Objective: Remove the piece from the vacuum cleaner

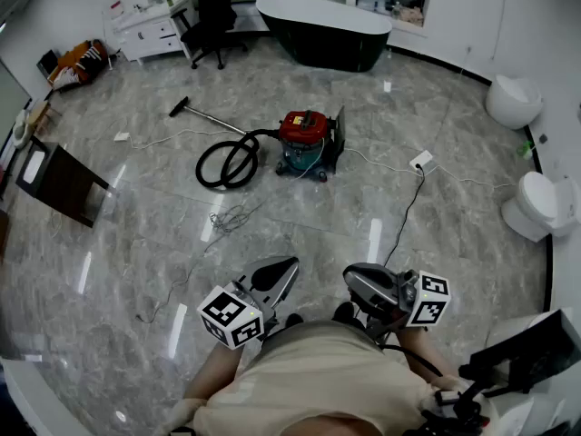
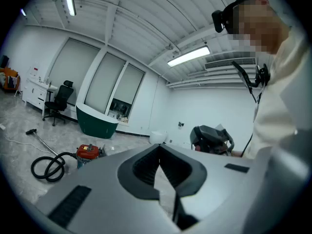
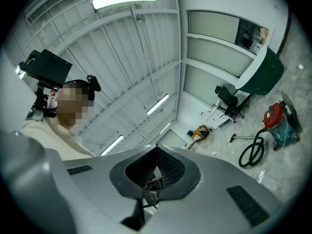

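The red canister vacuum cleaner (image 1: 304, 139) stands on the marble floor well ahead of me, with its black hose (image 1: 227, 162) coiled to its left and a wand with a floor nozzle (image 1: 204, 114) reaching farther left. Both grippers are held close to the person's chest, far from the vacuum. My left gripper (image 1: 281, 266) is shut and empty. My right gripper (image 1: 356, 275) is shut and empty too. The left gripper view shows the vacuum (image 2: 88, 152) and hose (image 2: 47, 167) beyond the closed left gripper (image 2: 159, 147). In the right gripper view the vacuum (image 3: 275, 115) lies far right of the right gripper (image 3: 157, 150).
A dark bathtub (image 1: 322, 30) and an office chair (image 1: 215, 12) stand at the back. Two toilets (image 1: 540, 203) (image 1: 513, 98) line the right wall. A power strip (image 1: 420, 162) with its cable lies right of the vacuum. A dark bench (image 1: 59, 182) sits left, and loose wire (image 1: 231, 216) lies mid-floor.
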`<state>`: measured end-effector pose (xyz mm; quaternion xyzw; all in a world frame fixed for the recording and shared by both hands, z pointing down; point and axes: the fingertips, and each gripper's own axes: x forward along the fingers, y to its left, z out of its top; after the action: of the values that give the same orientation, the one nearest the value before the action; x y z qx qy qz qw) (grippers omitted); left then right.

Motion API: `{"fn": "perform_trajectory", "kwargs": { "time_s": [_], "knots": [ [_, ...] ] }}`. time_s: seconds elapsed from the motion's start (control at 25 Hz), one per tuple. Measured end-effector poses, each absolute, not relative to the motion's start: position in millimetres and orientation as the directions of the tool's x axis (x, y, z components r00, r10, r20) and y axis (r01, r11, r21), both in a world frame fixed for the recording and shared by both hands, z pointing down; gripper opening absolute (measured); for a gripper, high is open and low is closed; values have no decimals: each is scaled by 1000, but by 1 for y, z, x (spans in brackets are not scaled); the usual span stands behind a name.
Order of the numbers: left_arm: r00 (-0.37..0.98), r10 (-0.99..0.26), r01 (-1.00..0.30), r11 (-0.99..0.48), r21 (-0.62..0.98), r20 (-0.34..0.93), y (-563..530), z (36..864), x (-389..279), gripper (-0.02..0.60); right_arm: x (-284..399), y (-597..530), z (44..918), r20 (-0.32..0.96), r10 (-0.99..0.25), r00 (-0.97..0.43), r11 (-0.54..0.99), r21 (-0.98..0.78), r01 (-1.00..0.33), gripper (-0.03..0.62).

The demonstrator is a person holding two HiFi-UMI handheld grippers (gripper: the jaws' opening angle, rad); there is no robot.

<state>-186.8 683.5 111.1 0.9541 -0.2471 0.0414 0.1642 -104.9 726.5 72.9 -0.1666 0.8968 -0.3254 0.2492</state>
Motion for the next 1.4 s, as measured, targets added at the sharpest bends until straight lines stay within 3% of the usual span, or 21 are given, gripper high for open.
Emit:
{"fn": "perform_trajectory", "kwargs": {
  "time_s": [0.28,0.52,0.92,1.4],
  "knots": [
    [862,-481,-507,-800,321,163,698,106,-238,5,-159,734,72,-312,-453,-835,699,-705,-117,3],
    [888,-431,-460,-829,319,160,701,108,-235,5,-154,737,75,-332,-526,-783,671,-728,-142,3],
    [898,-383,-435,-845,311,215,685,121,-181,5,-95,732,91,-325,-609,-724,594,-792,-144,3],
    [865,-413,-480,-847,229,285,663,122,-71,5,13,713,93,-375,-580,-723,593,-803,-60,3]
  ]
}}
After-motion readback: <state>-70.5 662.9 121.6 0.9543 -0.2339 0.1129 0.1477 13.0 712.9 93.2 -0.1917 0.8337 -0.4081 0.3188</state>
